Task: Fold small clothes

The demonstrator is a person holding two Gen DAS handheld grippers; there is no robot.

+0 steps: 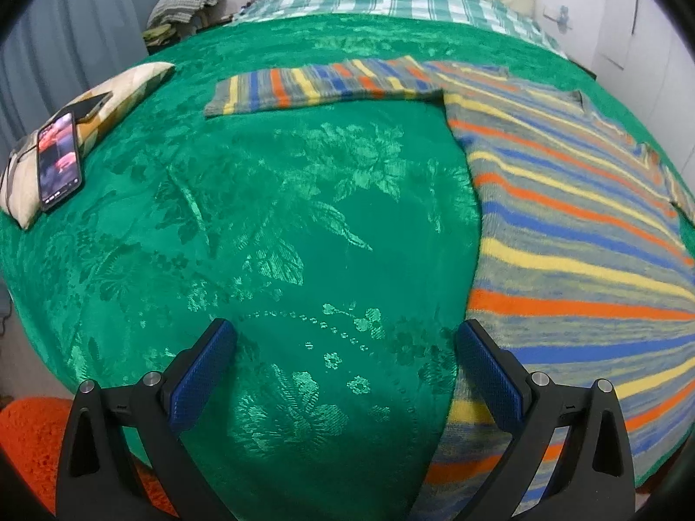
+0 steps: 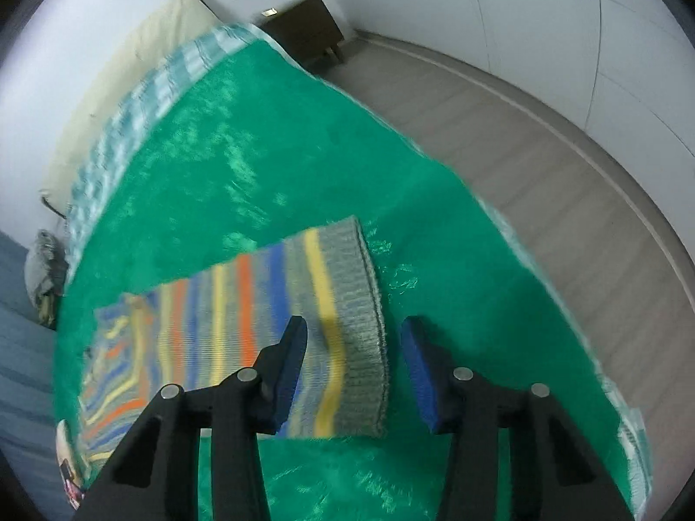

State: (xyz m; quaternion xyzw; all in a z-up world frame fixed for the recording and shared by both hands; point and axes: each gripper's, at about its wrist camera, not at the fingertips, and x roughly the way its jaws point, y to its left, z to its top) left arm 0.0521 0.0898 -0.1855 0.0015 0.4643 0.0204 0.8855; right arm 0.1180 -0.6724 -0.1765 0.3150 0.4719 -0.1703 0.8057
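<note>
left gripper [image 1: 345, 373]: jaws spread wide, nothing between, poised over green bedspread [image 1: 269, 199] just left of near hem of striped sweater [image 1: 564, 225]. right gripper [image 2: 354, 373]: jaws apart, straddling grey ribbed cuff of right sleeve [image 2: 347, 325], pads not pressing. sweater laid flat, sleeves out. phone [image 1: 58, 160] on cushion [image 1: 130, 87], far left.

Even indoor light; fisheye warp, right-view motion blur
</note>
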